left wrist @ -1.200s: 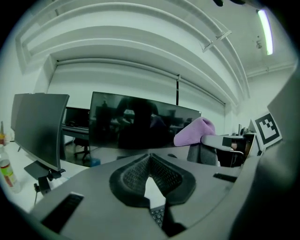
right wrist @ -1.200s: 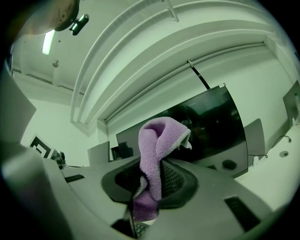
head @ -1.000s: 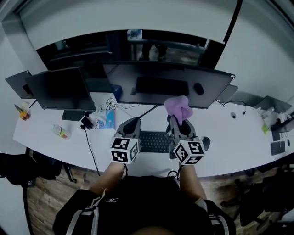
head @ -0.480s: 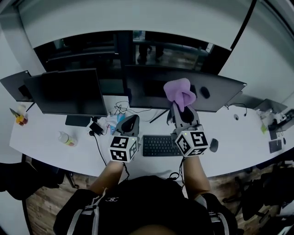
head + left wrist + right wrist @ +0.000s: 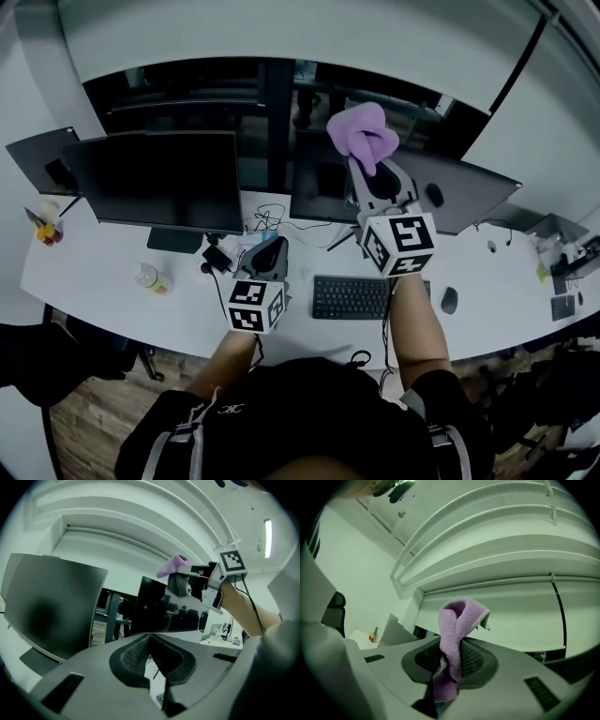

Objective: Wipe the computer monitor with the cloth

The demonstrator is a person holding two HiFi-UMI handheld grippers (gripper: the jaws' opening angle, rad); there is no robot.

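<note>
Purple cloth pinched between the right tongs, raised near the top edge of the right-hand monitor, left tongs pressed together on nothing, low over the white surface, keyboard just beside them, second monitor further left.

You are in an office. A long white surface runs across in front of you and carries a wide dark monitor on the left, a second monitor beside it, a black keyboard, a mouse and loose cables. Another screen stands at its far left end, and small desk clutter lies at its right end. A high-backed office chair stands off to one side, there is wood flooring below, and plain white walls rise behind.
</note>
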